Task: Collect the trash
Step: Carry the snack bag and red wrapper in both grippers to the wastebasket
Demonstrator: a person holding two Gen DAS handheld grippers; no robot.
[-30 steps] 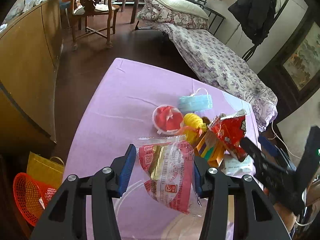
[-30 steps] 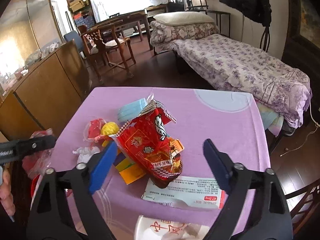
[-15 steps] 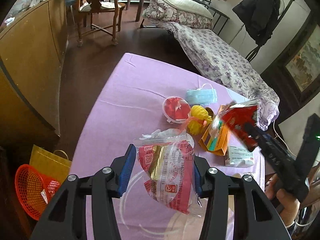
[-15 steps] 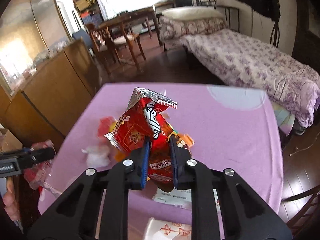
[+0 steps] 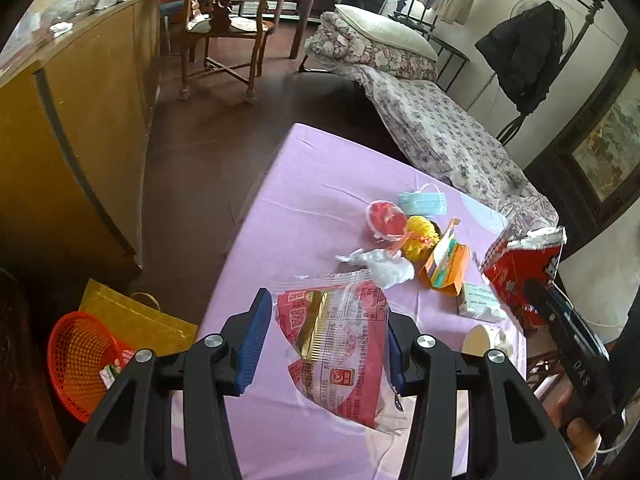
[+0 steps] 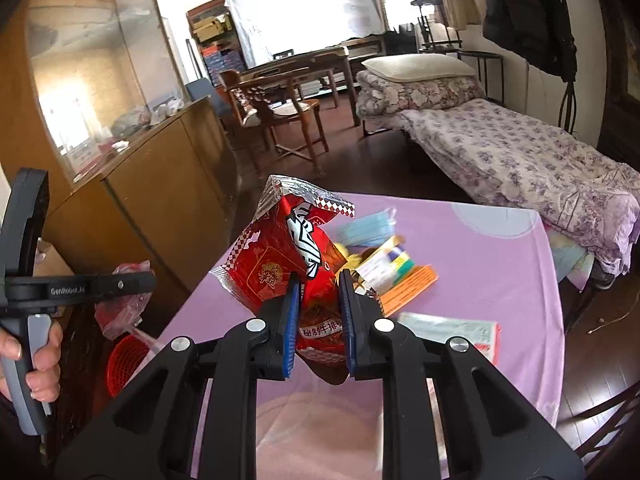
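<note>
My left gripper (image 5: 326, 340) is shut on a clear and red noodle wrapper (image 5: 340, 352) and holds it above the near left part of the purple table (image 5: 320, 184). My right gripper (image 6: 319, 320) is shut on a red snack bag (image 6: 292, 256), lifted above the table; this bag also shows in the left wrist view (image 5: 520, 268). On the table lie a blue face mask (image 5: 424, 204), a red lidded cup (image 5: 386, 220), a yellow ball of plastic (image 5: 420, 236), a white crumpled wrapper (image 5: 380, 264), an orange box (image 5: 446, 268) and a white medicine box (image 5: 478, 304).
An orange mesh basket (image 5: 76, 360) stands on the floor left of the table, next to a yellow bag (image 5: 132, 320). A wooden cabinet (image 5: 72, 112) lines the left side. A bed (image 5: 440, 136) and a wooden chair (image 5: 224, 36) stand beyond the table.
My right gripper shut on the red snack bag and lifted it off the table toward the near side. My left gripper pulled back to the left with the noodle wrapper.
</note>
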